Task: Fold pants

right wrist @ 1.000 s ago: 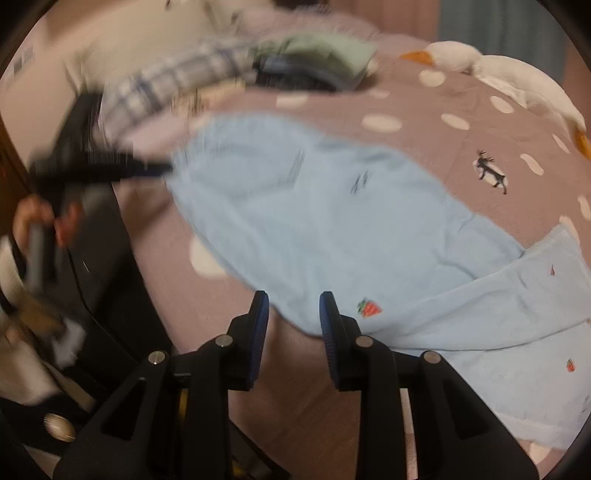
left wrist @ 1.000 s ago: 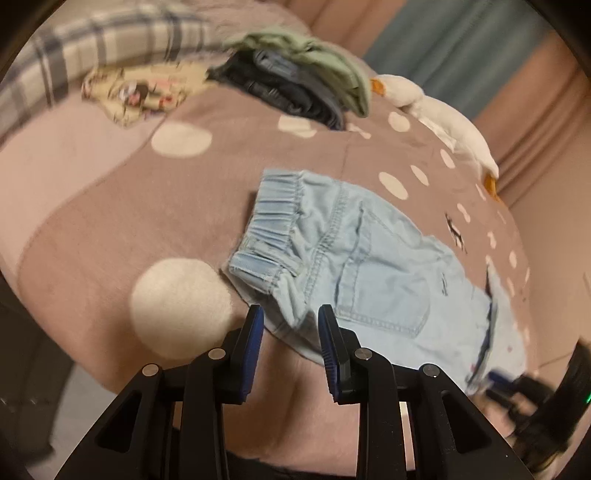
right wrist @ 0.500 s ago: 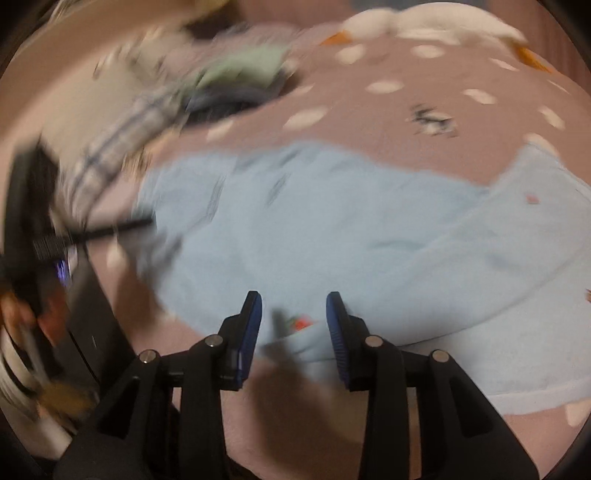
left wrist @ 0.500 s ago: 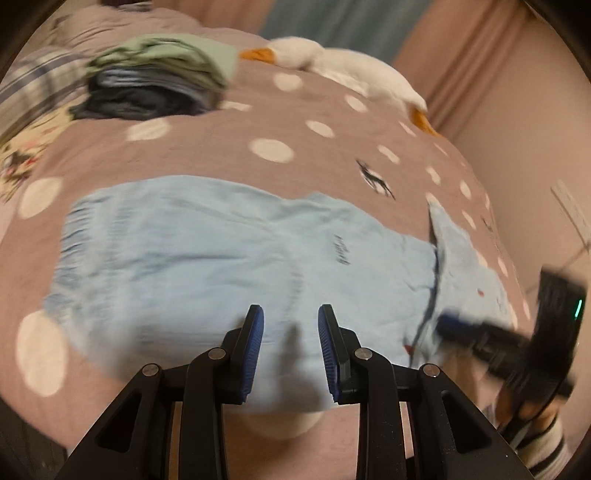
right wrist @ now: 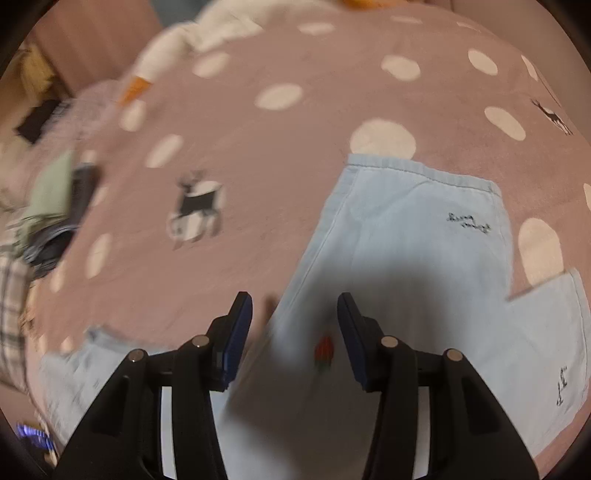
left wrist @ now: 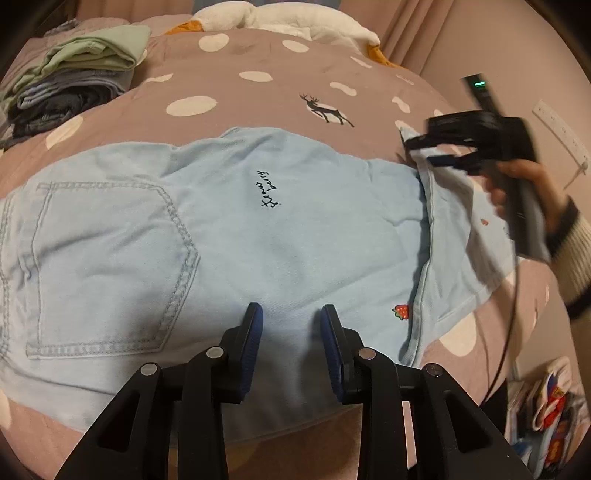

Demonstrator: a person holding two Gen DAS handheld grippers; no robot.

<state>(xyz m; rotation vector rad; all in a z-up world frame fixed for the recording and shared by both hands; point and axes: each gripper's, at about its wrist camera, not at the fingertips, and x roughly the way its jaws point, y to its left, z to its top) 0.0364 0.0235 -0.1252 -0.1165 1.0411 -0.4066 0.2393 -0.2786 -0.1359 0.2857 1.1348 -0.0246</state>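
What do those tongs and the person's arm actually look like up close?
The left tongs and right tongs are black plastic with blue ribbed pads and silver rivets. The right one has a green light and a black cable; the hand wears a cream, dark-striped sleeve.

Pink-brown blanket (left wrist: 229, 88) w/ cream dots and black deer print (left wrist: 327, 110) covers the bed. Far left corner: stack of folded clothes (left wrist: 74, 85), green piece on top, grey and dark denim under it. White plush w/ orange bits (left wrist: 288, 18) lies along the far edge, touching the blanket. Pink curtain (left wrist: 402, 26) behind it. White power strip (left wrist: 561, 129) on the wall at right. Colourful printed item (left wrist: 546, 398) low right, too blurred to tell.
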